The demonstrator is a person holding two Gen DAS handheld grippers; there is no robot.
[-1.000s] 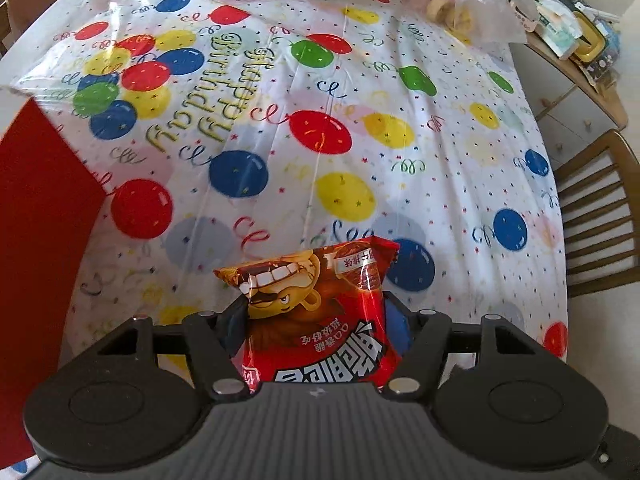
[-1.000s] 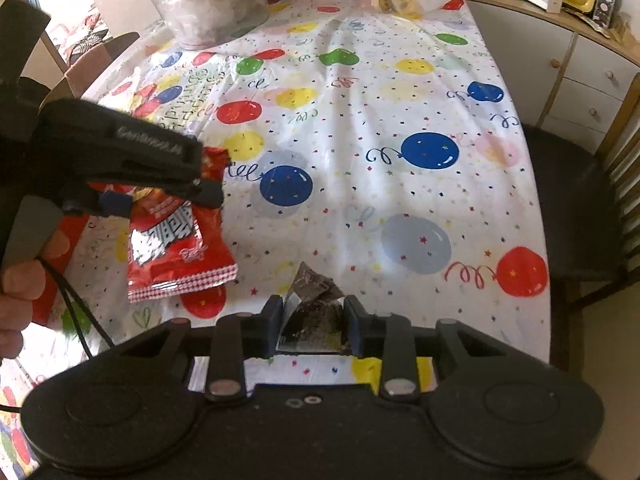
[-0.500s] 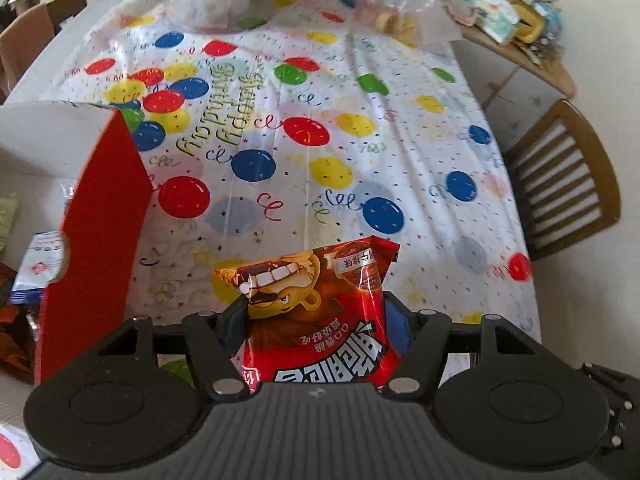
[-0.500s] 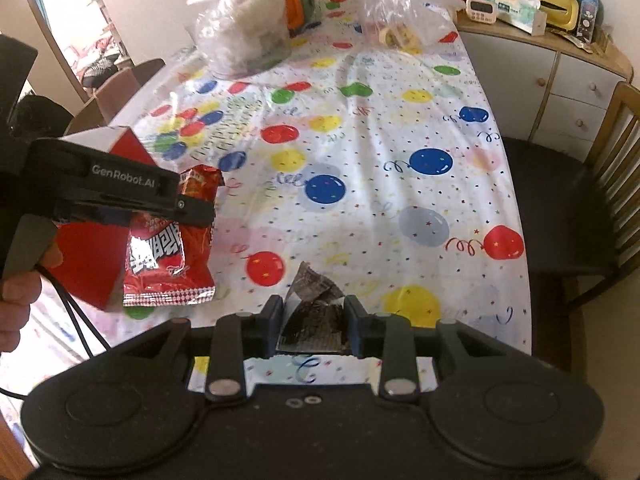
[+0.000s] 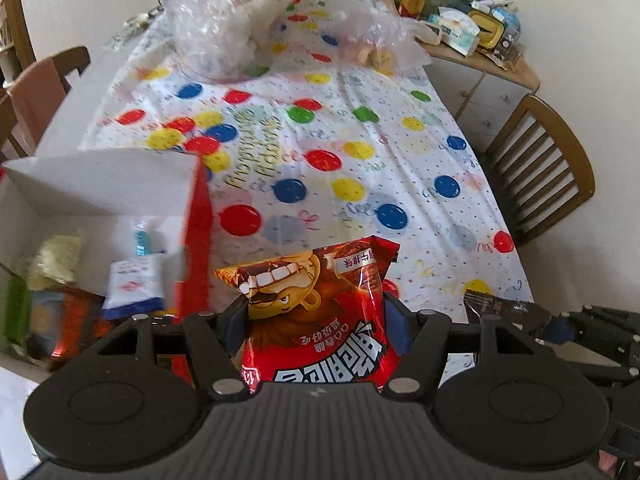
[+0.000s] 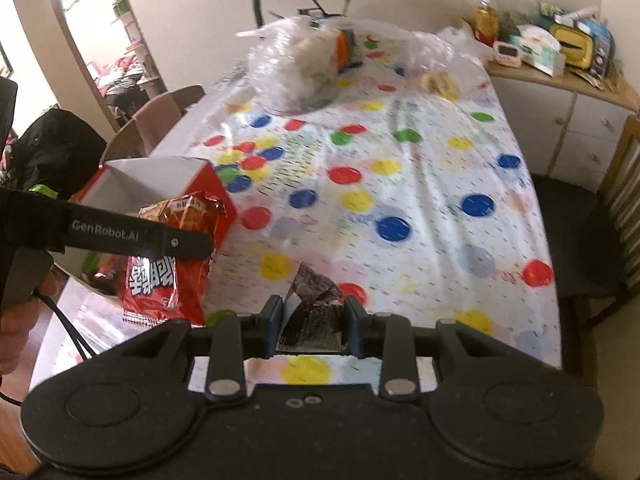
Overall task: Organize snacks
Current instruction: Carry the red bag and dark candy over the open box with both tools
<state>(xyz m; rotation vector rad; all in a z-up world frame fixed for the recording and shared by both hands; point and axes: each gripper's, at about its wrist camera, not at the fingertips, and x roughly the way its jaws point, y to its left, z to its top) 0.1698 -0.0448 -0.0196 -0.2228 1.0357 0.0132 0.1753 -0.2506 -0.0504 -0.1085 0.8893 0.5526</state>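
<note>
- The red snack bag (image 5: 320, 320) is pinched between the fingers of the left gripper (image 5: 316, 316), sticking out forward past the tips. From the right wrist view it hangs off the side of that gripper, up in the air and clear of the table.
- The box (image 5: 120, 192), red outside and white inside, sits just left of and a bit ahead of the left gripper. Its top is open and it already has a few packets in the bottom.
- The right gripper (image 6: 314, 320) is clamped on a small dark crinkly packet (image 6: 314, 308), held low over the near edge of the table.
- My guess is the step in hand is dropping the red bag into the box. To do that cleanly I'd swing the left gripper further left until the whole bag is past the box's red wall (image 5: 198, 240), then lower a little before letting go. The bag is wide and floppy, so a corner could catch the rim and tip out.
- The dark packet probably goes in after, so I'd keep the right gripper back to avoid the two bumping.
- Farther ahead on the balloon tablecloth (image 6: 400, 184) are some clear plastic bags (image 5: 224, 28), well away from both grippers.
</note>
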